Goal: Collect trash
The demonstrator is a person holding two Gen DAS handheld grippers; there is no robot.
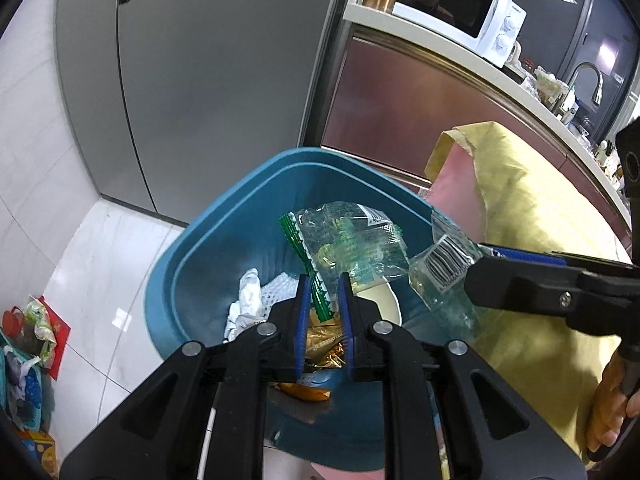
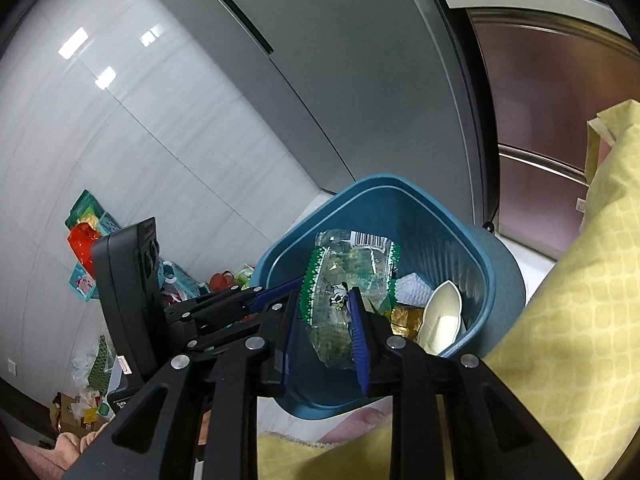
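Both wrist cameras look steeply down along their fingers, close above the blue plastic waste bin [image 1: 208, 248] [image 2: 472, 216], sharing it and the grey refrigerator [image 1: 208, 80] [image 2: 360, 60] behind.

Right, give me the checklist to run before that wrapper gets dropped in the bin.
1. Wrapper hangs over the blue bin opening: ok.
2. Left gripper pinches the wrapper's green edge: ok.
3. Right gripper has the wrapper between its pads; whether they press on it: cannot tell.
4. Room in the bin above the paper cup and other trash: ok.
5. Yellow cloth lies beside the bin, not over its opening: ok.
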